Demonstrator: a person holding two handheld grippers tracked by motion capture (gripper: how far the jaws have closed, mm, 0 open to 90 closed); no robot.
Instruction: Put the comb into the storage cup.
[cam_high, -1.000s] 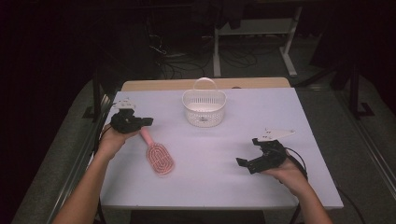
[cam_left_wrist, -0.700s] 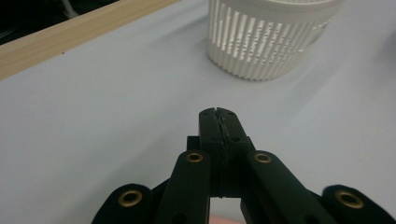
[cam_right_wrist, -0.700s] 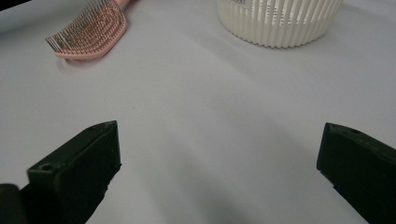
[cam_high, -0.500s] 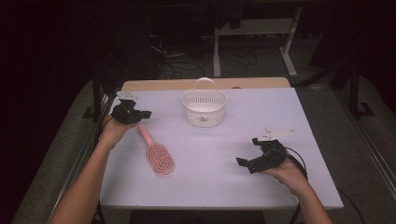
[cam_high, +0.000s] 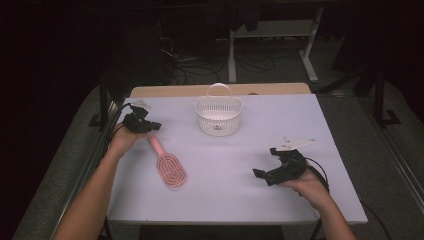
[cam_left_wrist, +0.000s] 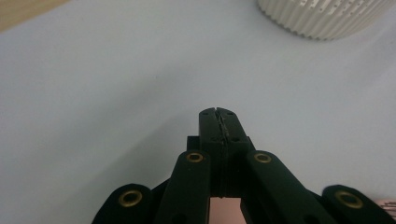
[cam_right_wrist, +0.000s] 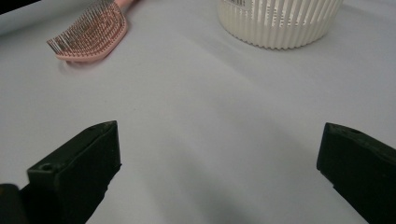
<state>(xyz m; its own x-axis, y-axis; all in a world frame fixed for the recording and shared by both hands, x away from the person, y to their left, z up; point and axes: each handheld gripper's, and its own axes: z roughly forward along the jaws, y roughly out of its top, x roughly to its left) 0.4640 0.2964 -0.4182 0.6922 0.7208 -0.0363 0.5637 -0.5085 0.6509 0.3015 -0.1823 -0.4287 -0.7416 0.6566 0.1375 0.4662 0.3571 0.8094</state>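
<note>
Your left gripper (cam_high: 141, 123) sits at about nine o'clock on the bench (cam_high: 310, 120), its fingers pressed together with nothing between them, as the left gripper view shows plainly. The pink hairbrush (cam_high: 169, 163) lies flat on the bench just past it, the handle end almost under your left hand and the bristled head pointing toward five o'clock, bristles up. The white basket (cam_high: 218, 115) stands at twelve o'clock, upright, handle raised, apparently empty inside apart from a small label.

Judging by how things lie, the step in hand is taking up the brush by its handle, probably to put it in the basket. To do it well, spread the left fingers first; shut as they are, they can only nudge. Come down over the handle near its middle, across its length, so the head does not droop or swing when you lift. Keep the grip off the bristles, which will give and slip.

Your right gripper (cam_high: 277, 171) rests at about four o'clock, fingers (cam_right_wrist: 79, 168) spread wide and holding nothing, well apart from the brush. It is out of the way there.

Between the brush and the basket the bench is bare. The basket's raised handle is the one thing that could catch the brush head, so bring it in from the side of the arch. A light basket may slide if knocked.
</note>
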